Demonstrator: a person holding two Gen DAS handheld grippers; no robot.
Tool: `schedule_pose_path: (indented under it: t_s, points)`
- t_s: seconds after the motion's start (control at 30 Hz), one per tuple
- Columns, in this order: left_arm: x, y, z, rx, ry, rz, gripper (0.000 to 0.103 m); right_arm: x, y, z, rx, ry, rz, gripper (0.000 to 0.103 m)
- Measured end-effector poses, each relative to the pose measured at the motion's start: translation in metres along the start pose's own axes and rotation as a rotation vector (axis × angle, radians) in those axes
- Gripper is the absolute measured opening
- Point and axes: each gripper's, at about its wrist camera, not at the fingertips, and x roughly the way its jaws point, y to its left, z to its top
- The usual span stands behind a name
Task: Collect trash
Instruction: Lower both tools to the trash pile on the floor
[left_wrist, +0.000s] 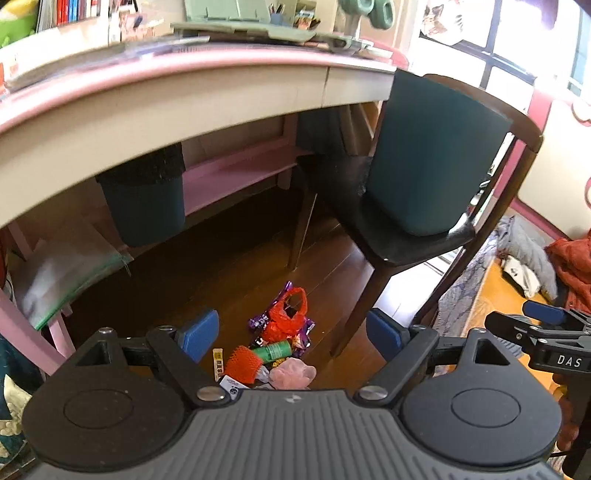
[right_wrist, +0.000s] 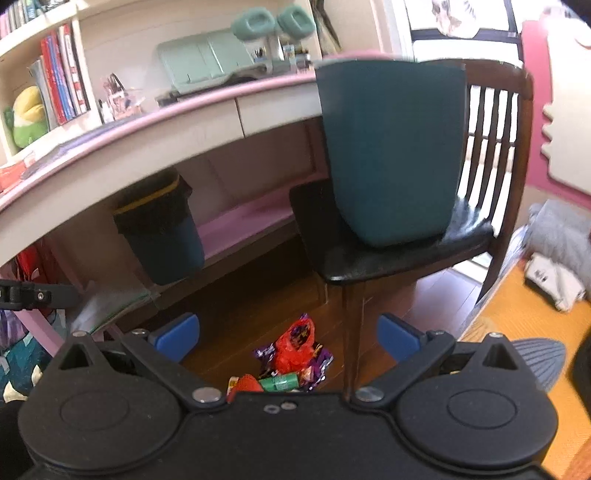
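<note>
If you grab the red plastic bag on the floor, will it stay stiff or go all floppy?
Probably floppy: the red plastic bag looks thin and crumpled, its handles sagging. Likely light, so it may slide on the wood floor or snag wrappers from the trash pile.

"DAS" in white on right gripper (left_wrist: 554, 332) body.
</note>
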Motion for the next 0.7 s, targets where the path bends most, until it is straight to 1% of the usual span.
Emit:
schedule_pose_path:
  t_s: [0.1,0.2,0.33,0.43,0.6,0.7]
  points:
    - [0.027,0.007,0.001,0.011,0.025,0.030,0.088,0.026,-0.002,-0.003,-0.011,0.031,-0.001,0.103]
    - [0.068,0.016,0.002,0.036,0.092,0.080,0.087,0.063,-0.001,-0.006,-0.008,0.090,0.004,0.103]
    - [0.128,0.040,-0.002,-0.007,0.176,0.099,0.088,0.122,0.002,-0.011,-0.013,0.167,0.020,0.103]
    - [0.176,0.058,-0.011,-0.018,0.237,0.128,0.087,0.165,0.005,-0.019,-0.028,0.219,0.036,0.103]
    - [0.254,0.086,-0.037,-0.070,0.387,0.139,0.088,0.241,0.015,-0.036,-0.046,0.336,0.068,0.103]
    - [0.301,0.099,-0.053,-0.104,0.488,0.167,0.087,0.289,0.021,-0.048,-0.066,0.426,0.086,0.103]
